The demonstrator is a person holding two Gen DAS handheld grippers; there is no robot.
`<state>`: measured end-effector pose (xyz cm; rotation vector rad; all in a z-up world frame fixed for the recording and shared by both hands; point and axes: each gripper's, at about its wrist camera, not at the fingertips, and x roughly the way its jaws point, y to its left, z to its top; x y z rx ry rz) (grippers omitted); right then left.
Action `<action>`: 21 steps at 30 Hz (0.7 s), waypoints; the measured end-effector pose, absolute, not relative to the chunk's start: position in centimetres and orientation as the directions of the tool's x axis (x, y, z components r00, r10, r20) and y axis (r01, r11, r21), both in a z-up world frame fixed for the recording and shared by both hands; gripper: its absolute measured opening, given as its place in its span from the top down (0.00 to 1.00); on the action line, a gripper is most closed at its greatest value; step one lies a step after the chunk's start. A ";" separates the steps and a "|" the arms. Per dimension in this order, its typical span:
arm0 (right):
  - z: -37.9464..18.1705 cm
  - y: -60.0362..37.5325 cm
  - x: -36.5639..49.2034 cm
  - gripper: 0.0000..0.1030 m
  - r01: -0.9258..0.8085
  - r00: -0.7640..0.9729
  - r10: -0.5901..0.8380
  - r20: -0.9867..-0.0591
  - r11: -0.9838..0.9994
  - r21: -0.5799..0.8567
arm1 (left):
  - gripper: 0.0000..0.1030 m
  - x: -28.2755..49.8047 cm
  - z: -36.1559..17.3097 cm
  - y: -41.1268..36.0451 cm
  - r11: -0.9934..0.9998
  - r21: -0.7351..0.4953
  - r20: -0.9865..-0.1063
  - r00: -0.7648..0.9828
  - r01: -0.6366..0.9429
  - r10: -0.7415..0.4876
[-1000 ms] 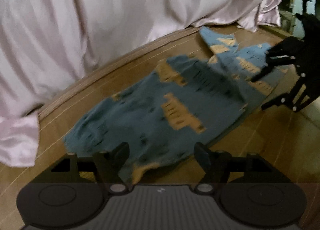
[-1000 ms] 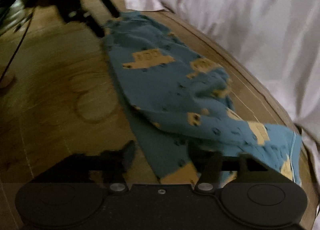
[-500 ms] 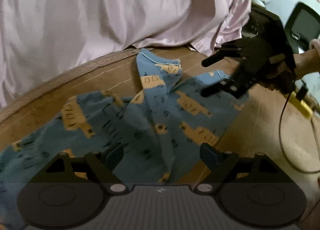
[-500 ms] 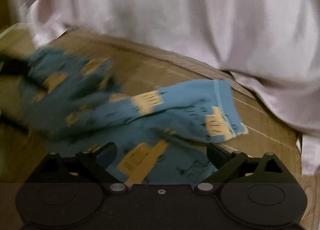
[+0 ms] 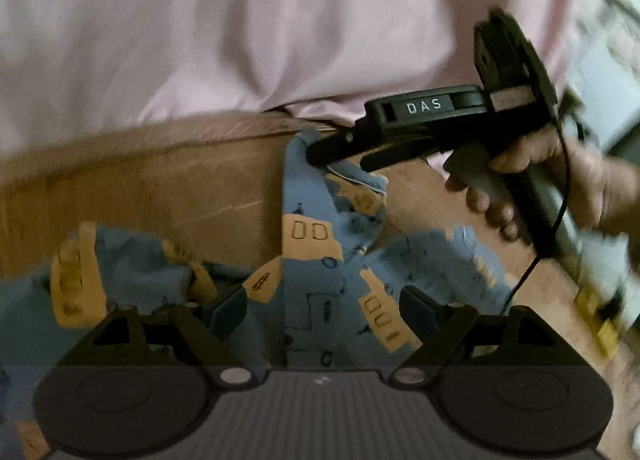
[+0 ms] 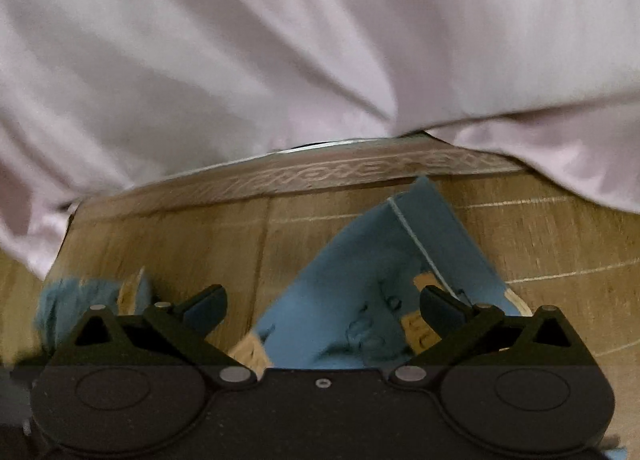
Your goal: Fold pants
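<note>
A: Left wrist view first, biggest thing first. What fills the back?

B: A pale pink sheet [image 5: 248, 32] hangs along the far edge of the wooden floor [image 5: 160, 196], its folds draping onto the boards. The right wrist view shows the same sheet [image 6: 304, 44] and a carved band of trim [image 6: 340, 174] running under it along that far edge.

A: And the pants?

B: The blue pants [image 5: 320, 260], printed with tan vehicles, lie rumpled on the floor, spreading from the left edge of the view across the middle. One end with a pale stitched seam lies toward the far edge, near the sheet.

A: Where is the right gripper?

B: The right gripper [image 5: 336, 154] is over that far end, held by the person's hand [image 5: 560, 176], with a black cable hanging down from it. From its own camera its fingers stand wide apart, the seamed end of the pants [image 6: 384, 292] lying between and below them. I cannot tell whether a fingertip touches the cloth.

A: The left one?

B: The left gripper [image 5: 324, 304] is also spread wide, low over the middle of the pants, gripping nothing.
</note>
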<state>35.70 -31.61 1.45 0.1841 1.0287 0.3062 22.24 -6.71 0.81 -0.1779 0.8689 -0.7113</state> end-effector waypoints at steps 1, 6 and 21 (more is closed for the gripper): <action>1.3 -31.7 36.5 0.02 -0.122 0.474 0.328 -0.817 0.943 0.308 | 0.17 22.6 0.6 -6.4 0.757 -0.453 -0.634 0.427 0.471 -0.645; 0.6 -32.0 39.8 0.13 0.102 0.466 0.239 -0.852 0.942 0.320 | 0.44 24.2 -0.4 -5.9 0.757 -0.503 -0.660 0.381 0.417 -0.648; -0.3 -27.1 42.5 0.50 0.179 0.399 -0.021 -0.917 0.982 0.055 | 0.80 25.7 -0.9 -6.2 0.768 -0.544 -0.712 0.299 0.337 -0.635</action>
